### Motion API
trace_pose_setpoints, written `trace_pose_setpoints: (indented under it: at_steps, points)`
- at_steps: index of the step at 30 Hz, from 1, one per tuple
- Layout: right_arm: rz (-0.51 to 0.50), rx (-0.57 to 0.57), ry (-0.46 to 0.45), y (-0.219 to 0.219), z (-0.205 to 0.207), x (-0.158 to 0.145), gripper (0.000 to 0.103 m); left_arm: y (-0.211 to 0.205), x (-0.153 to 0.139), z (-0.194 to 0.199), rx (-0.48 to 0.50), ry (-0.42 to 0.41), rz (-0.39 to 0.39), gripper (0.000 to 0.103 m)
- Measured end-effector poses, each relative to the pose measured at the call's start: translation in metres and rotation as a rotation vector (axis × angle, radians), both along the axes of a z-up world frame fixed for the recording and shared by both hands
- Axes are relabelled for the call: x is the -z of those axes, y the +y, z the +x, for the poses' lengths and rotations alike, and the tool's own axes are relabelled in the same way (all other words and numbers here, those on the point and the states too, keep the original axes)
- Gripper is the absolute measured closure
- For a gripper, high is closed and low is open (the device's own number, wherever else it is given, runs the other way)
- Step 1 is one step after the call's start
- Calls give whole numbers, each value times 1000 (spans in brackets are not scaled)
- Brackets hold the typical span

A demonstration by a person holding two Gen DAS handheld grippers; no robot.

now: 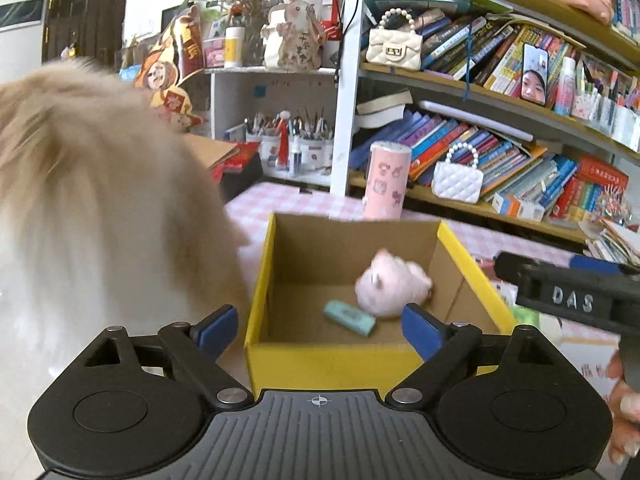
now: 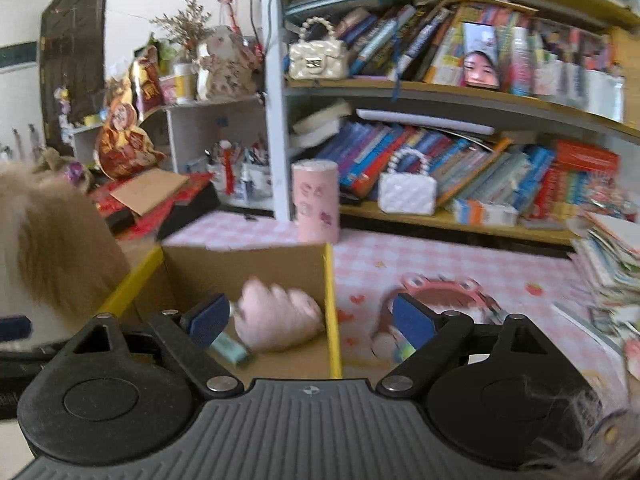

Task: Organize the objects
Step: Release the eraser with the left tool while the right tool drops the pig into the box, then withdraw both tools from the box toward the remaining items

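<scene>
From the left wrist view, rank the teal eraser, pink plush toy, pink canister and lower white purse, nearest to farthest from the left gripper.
1. Teal eraser, box floor, just ahead of the left gripper.
2. Pink plush toy, in the box, right.
3. Pink canister, behind the box.
4. White purse, on the lower shelf, right.

Two wrist views aimed at one box

The yellow-edged box [image 1: 376, 288] is seen close from its near side by the left view, from nearer its right wall [image 2: 332, 312] by the right view (bookshelf [image 1: 500, 88] shared, far behind).
</scene>
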State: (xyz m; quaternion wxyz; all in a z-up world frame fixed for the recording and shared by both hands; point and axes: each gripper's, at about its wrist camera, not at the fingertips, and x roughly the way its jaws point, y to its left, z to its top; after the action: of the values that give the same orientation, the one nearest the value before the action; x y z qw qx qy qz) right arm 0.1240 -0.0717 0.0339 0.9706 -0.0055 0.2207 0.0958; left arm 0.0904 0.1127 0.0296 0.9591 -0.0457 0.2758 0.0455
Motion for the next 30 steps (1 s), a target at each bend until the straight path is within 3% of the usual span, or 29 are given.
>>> trace_pose_setpoints:
  at_steps: [10,17,20,30]
  points:
    - [-63,120,107,-7,-85,49,17,-7,19,-61,15,58,6,8]
    - [-58,155,162,-14,-125,61,16,-18,31,-91,23,70,45,8]
    - [-45,169,177,-20,-135,62,13,-25,35,-97,50,81,45,8]
    - [-25,306,222,-59,-159,68,15,-62,38,-96,195,89,37,8]
